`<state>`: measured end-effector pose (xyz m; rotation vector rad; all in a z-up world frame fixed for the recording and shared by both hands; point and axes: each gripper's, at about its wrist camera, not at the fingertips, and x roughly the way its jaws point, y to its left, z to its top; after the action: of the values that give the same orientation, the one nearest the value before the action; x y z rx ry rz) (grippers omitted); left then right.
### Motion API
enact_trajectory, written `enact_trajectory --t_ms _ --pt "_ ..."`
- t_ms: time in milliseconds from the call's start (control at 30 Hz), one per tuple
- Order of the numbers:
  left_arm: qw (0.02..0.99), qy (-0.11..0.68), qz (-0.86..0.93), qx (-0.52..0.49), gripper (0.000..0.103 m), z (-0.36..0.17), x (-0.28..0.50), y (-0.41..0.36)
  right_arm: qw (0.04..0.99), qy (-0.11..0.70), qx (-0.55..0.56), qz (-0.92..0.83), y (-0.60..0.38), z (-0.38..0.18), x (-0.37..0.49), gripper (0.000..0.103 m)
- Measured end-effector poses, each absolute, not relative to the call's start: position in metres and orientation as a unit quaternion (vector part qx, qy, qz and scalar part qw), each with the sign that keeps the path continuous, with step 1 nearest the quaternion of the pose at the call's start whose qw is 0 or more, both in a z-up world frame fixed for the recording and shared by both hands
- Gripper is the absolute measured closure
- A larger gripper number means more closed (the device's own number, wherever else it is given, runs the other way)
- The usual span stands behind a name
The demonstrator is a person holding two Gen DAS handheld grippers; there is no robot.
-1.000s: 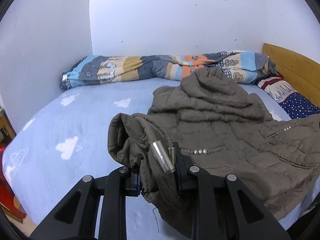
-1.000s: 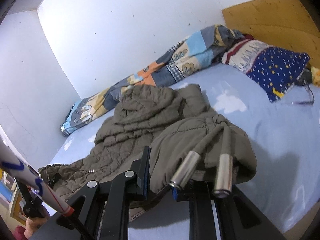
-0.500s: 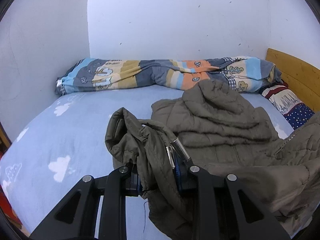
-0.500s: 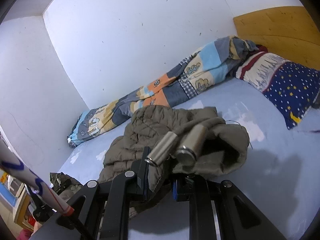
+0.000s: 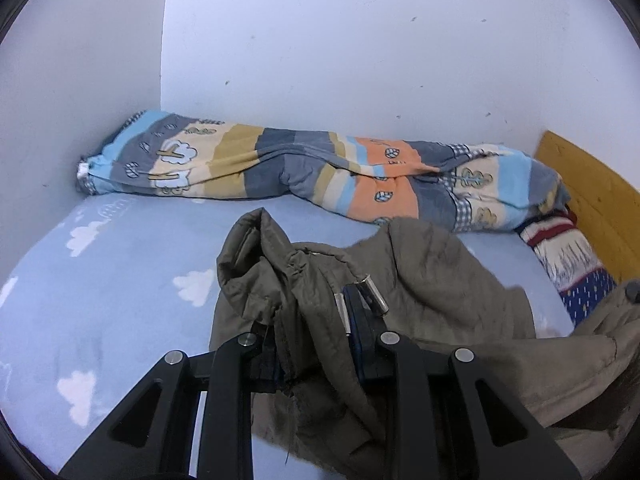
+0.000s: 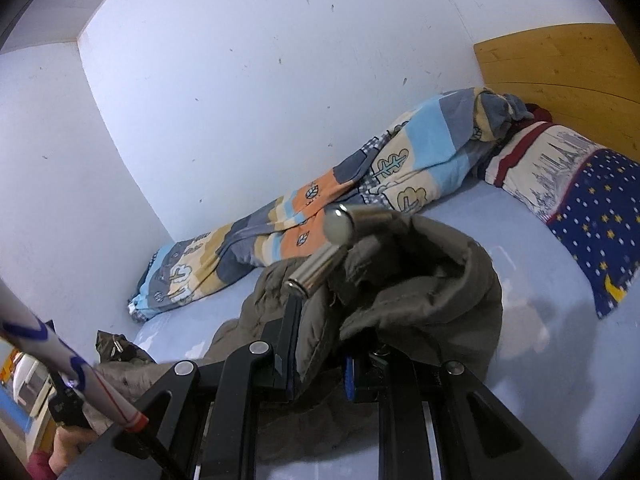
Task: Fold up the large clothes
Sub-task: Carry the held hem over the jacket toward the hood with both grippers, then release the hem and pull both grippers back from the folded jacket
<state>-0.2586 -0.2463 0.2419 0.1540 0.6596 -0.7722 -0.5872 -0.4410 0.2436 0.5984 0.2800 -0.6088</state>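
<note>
Writing: no brand or label readable on any item; prints only.
Jacket (image 5: 432, 280): olive quilted, lies bunched near the front edge of the bed (image 5: 120, 264), both ends lifted.
Left gripper (image 5: 316, 344): fingers pinched on a jacket fold; metal cord tips (image 5: 374, 298) rest beside the right finger.
Right gripper (image 6: 320, 356): clamped on the jacket (image 6: 420, 292); two metal cord tips (image 6: 320, 268) stick up above it.
Quilt (image 5: 320, 176): striped, tree print, rolled along the far edge against the wall.
Pillow (image 6: 580, 196): starred navy, by the wooden headboard (image 6: 560, 76).
Obstruction: bunched fabric hides the fingertips in both views.
</note>
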Motion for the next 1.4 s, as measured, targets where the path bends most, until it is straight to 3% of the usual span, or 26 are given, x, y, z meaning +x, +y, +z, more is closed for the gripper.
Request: enact_trajectory --t_ms 200,400,600,767,833,1033,1167,1400 --pt "0.845 0.369 -0.384 0.046 0.073 0.227 -0.19 -0.309 0.893 0.147 0.289 -0.311 -0.498 0.235 -0.535 0.085" --pt "0.795 0.432 -0.425 -0.013 0.057 0.211 -0.133 -0.319 0.862 0.179 0.331 -0.339 -0.576 0.193 -0.486 0.085" --pt "0.815 0.402 -0.415 -0.049 0.053 0.229 -0.105 -0.283 0.83 0.219 0.361 -0.364 -0.629 0.141 -0.447 0.085" --pt "0.825 0.375 -0.423 0.007 0.053 0.231 -0.121 -0.297 0.792 0.264 0.405 -0.374 -0.667 0.097 -0.418 0.083" --pt "0.814 0.375 -0.444 0.027 0.053 0.225 -0.138 -0.313 0.781 0.257 0.438 -0.362 -0.677 0.094 -0.422 0.077" --pt "0.785 0.361 -0.493 0.105 0.053 0.197 -0.205 -0.371 0.804 0.189 0.474 -0.304 -0.672 0.138 -0.466 0.038" --pt "0.774 0.36 -0.503 0.14 0.053 0.175 -0.233 -0.395 0.828 0.163 0.447 -0.298 -0.662 0.174 -0.495 0.036" --pt "0.786 0.388 -0.449 0.172 0.053 0.13 -0.215 -0.442 0.861 0.279 0.322 -0.277 -0.61 0.158 -0.454 0.036"
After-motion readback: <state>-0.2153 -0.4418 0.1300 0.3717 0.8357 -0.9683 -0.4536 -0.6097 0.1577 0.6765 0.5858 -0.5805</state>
